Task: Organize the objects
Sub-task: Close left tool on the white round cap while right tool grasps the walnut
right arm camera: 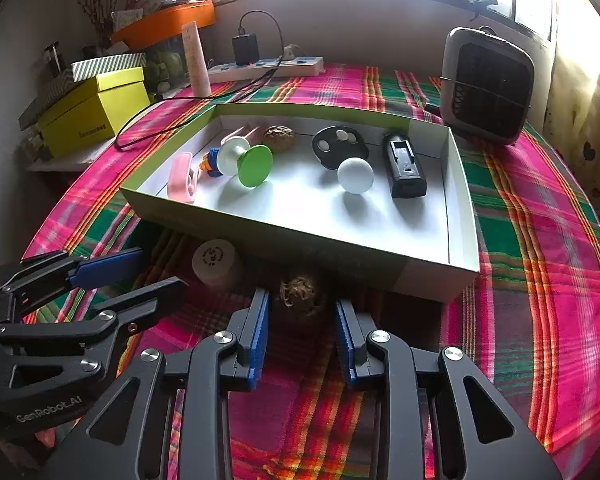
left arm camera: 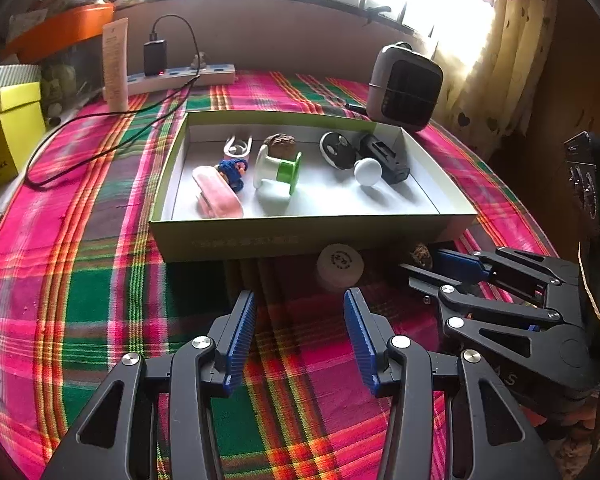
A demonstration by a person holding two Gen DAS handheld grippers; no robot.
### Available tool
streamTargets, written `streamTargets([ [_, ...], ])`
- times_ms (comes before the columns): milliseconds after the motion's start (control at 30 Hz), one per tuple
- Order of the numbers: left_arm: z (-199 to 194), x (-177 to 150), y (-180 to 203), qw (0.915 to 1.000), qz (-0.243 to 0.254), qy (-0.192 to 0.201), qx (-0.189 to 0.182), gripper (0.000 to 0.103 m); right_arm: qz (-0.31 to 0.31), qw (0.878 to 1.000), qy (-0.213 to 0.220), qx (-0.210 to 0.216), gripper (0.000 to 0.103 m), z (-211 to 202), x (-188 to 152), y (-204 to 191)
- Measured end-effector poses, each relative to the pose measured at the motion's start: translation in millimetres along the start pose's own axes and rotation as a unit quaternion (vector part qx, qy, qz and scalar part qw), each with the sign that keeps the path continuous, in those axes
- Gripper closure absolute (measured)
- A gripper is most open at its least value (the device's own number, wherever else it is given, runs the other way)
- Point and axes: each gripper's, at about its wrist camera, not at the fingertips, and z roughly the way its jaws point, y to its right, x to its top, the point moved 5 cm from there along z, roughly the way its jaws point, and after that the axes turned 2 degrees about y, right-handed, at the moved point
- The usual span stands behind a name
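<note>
Table covered by a pink-green plaid cloth (left arm camera: 100, 280), with a shallow open box (right arm camera: 466, 240) at centre holding small items; power strip (left arm camera: 180, 78) and small heater (right arm camera: 488, 88) stand at the far edge under a bright window. Right gripper (right arm camera: 302, 312) has its jaws narrowed around a brown fibrous ball (right arm camera: 300, 290) just near of the box (pad contact not discernible). Left gripper (left arm camera: 300, 308) is half open and empty, with a white round cap (left arm camera: 339, 266) just beyond it.

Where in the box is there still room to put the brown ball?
The box has bare white floor along its near wall, in front of the green spool and white ball, and in its near right corner before the black device. The far left is crowded: pink clip, blue toy, walnut.
</note>
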Motion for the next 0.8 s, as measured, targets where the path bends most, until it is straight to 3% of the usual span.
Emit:
streamTargets([
  [800, 18.6, 10.0, 18.4, 0.9997, 0.015, -0.008, 0.014, 0.059, 0.026, 1.0, 0.001, 0.001, 0.072, -11.7, -10.8, 21.9],
])
